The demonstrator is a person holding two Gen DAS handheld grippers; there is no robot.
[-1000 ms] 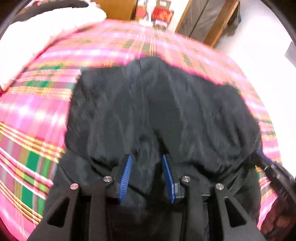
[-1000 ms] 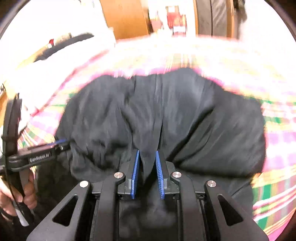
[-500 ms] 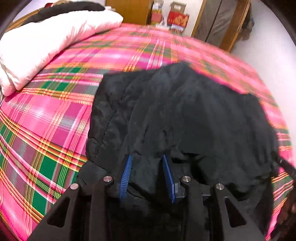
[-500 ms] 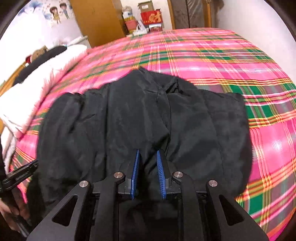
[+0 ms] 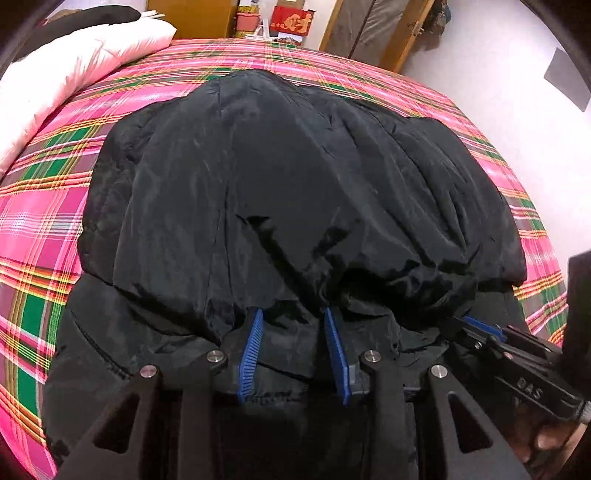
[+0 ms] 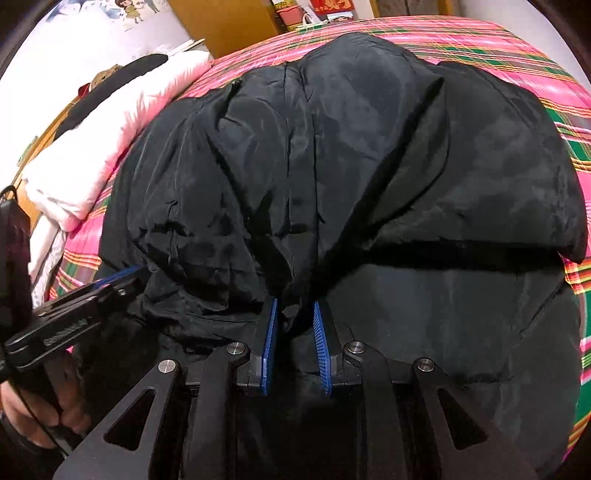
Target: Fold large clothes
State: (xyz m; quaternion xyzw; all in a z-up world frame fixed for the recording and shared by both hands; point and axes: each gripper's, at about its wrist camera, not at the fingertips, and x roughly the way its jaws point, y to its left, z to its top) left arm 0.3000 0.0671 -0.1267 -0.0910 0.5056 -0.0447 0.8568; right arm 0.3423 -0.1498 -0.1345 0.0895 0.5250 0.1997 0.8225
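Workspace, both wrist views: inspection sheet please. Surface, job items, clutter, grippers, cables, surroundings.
Surface: bed with pink and green plaid cover, mostly under the garment.
Job's things: black padded jacket, one part doubled over the rest, its gathered edge at both grippers.
Clutter: white pillow at the bed's left; a dark item lies on top of it.
Grippers: left gripper and right gripper each shut on a bunch of jacket fabric, jaws partly apart around it.
Cables: thin dark cord by the hand at the left edge of the right wrist view.
Surroundings: wooden cabinet, red box, wooden door frame, white wall.
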